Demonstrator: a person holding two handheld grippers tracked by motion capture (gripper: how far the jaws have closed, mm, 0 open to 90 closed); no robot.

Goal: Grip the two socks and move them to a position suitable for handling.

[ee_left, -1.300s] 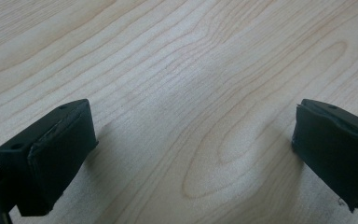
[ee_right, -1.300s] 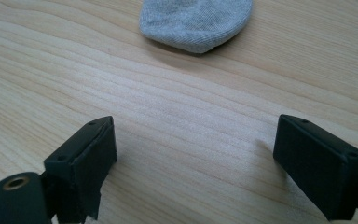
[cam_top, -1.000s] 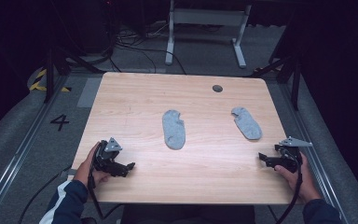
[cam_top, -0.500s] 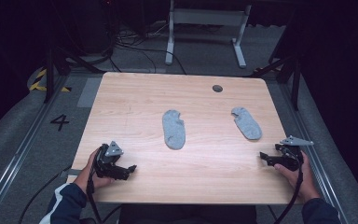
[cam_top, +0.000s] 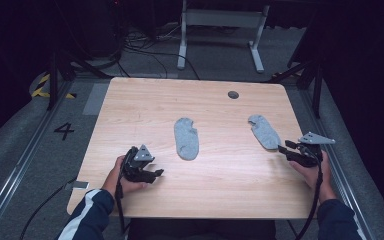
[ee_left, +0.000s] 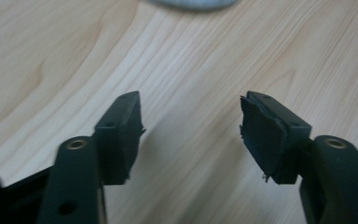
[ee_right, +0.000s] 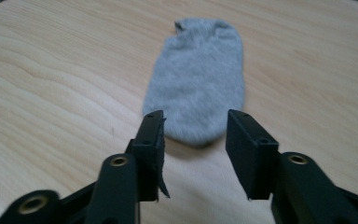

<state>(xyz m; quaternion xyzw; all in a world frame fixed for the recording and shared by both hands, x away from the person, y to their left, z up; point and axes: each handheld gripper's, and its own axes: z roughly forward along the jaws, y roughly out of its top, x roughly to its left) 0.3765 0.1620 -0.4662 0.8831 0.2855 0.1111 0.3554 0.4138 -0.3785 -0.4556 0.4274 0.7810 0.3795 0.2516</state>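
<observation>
The right claw [ee_right: 193,140], jaws just narrowing with nothing between them, faces the grey sock [ee_right: 198,74] lying lengthwise dead ahead.

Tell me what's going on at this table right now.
A person sits at a wooden table with a claw in each hand, and two grey socks lie flat on it. The right claw points at the near end of the right sock, its jaws either side of the tip but not pressing it. The left claw hangs over bare wood, short of the middle sock. Both claws' jaws have just been closing, with nothing gripped between them. Neither sock is lifted.
</observation>
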